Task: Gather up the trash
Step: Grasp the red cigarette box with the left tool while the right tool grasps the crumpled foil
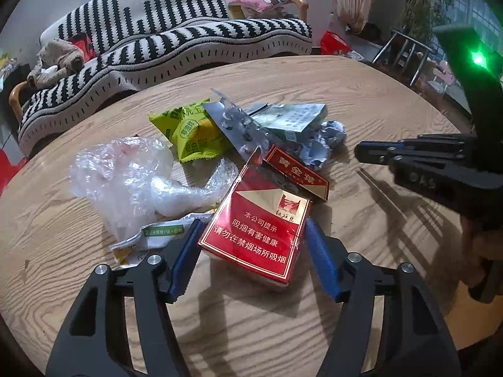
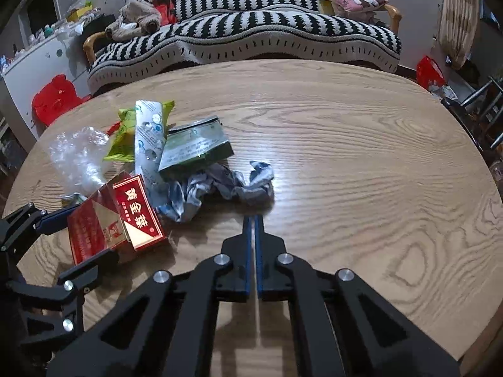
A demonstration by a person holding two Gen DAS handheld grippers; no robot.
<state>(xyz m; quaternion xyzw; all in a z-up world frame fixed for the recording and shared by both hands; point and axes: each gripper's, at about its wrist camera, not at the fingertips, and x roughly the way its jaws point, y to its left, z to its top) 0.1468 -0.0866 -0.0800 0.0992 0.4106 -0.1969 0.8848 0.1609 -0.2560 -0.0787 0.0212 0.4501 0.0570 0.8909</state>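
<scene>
A red cigarette pack (image 1: 254, 229) (image 2: 91, 235) lies on the round wooden table (image 1: 345, 88) between the blue pads of my left gripper (image 1: 253, 248), which lie against its two long sides. Behind it leans a second red and gold pack (image 1: 295, 172) (image 2: 138, 210). Further back are a blister strip (image 1: 239, 125), a yellow-green snack bag (image 1: 188, 132), a green foil pouch (image 1: 292, 116) and crumpled grey-blue paper (image 2: 220, 188). My right gripper (image 2: 254, 218) (image 1: 361, 150) is shut with nothing in it, its tips just short of that paper.
A clear plastic bag (image 1: 125, 172) and a torn white wrapper (image 1: 151, 235) lie left of the pack. A striped sofa (image 2: 251, 31) stands behind the table, a red stool (image 2: 53, 100) at the left and a metal chair (image 1: 405, 53) at the right. The table's right half (image 2: 345, 141) is bare wood.
</scene>
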